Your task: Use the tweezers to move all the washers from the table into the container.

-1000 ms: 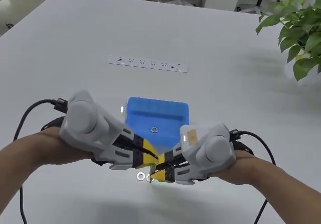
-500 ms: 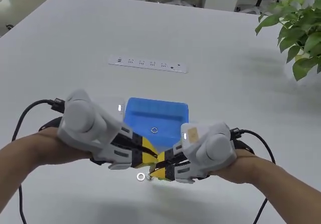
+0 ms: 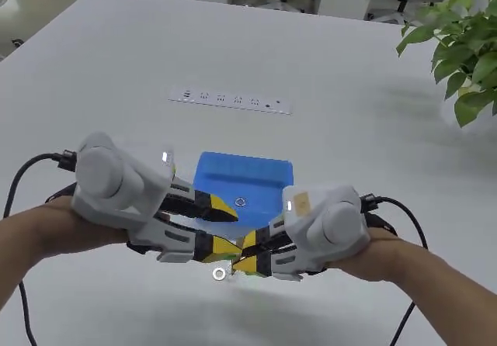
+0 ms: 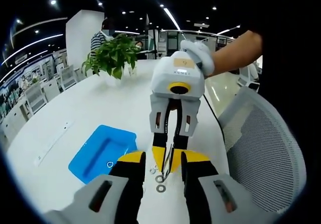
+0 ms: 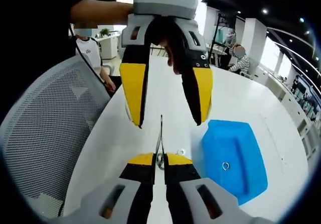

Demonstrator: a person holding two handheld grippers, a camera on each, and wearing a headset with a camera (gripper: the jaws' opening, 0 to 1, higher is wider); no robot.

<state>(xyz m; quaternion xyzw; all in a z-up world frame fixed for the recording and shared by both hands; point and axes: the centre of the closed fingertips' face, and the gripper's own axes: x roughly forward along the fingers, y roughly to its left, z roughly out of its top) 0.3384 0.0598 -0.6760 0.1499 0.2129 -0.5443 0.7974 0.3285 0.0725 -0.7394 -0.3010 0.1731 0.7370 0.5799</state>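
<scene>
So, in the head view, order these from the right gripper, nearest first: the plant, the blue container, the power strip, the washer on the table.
1. Washer on the table, just left of the right gripper.
2. Blue container, just behind.
3. Power strip, farther back.
4. Plant, far right.

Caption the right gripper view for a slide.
Right gripper shut on tweezers, facing the open left gripper; blue container beside holds one washer.

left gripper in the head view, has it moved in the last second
Yes. Judged against the blue plastic container, the left gripper has shifted leftward and its fingers have spread open.
</scene>
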